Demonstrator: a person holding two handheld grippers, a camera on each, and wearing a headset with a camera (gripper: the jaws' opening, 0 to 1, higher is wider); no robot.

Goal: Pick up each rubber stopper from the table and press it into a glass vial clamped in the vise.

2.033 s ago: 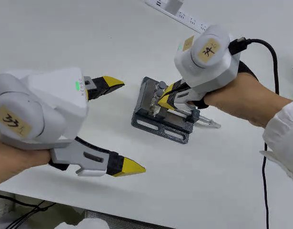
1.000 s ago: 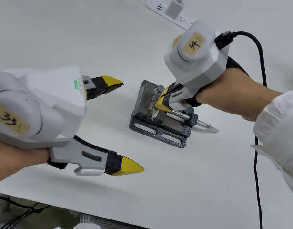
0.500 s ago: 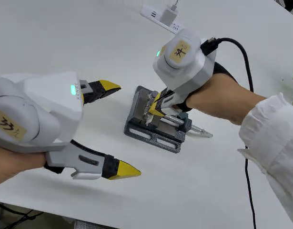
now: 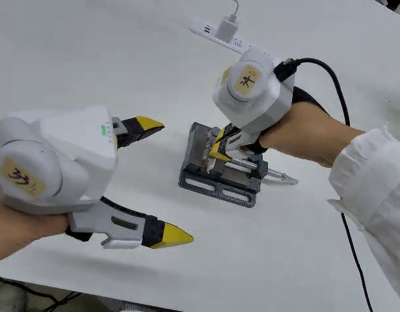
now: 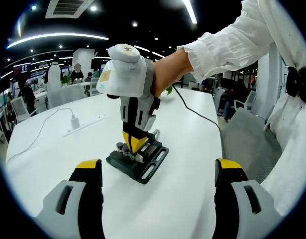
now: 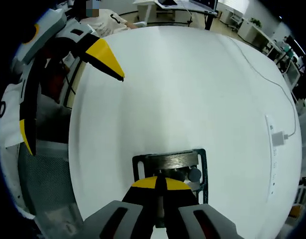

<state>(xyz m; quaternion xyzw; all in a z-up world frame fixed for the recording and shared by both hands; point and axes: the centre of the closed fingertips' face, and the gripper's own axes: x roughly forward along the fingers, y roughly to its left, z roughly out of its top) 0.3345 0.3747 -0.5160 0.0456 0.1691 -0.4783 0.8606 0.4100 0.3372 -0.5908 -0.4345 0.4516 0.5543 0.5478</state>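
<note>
Pressing step, by the look: right gripper (image 6: 157,182) tipped down onto the vise (image 4: 220,184) mid-surface (image 4: 89,58), fingers together, stopper beneath hidden. Left gripper (image 4: 175,181) hovering well apart, fingers spread wide. Next, probably: straight push, then release.

We stand at a wide white table (image 4: 89,58) in what looks like a large open-plan office or lab hall. The left gripper view shows a dark ceiling with long curved light strips (image 5: 58,37), spot lights and an air vent (image 5: 68,6). Grey chairs (image 5: 240,134) and people (image 5: 54,74) stand further back, and a white power strip (image 4: 201,27) with a charger (image 4: 226,28) plugged in lies on our table.
</note>
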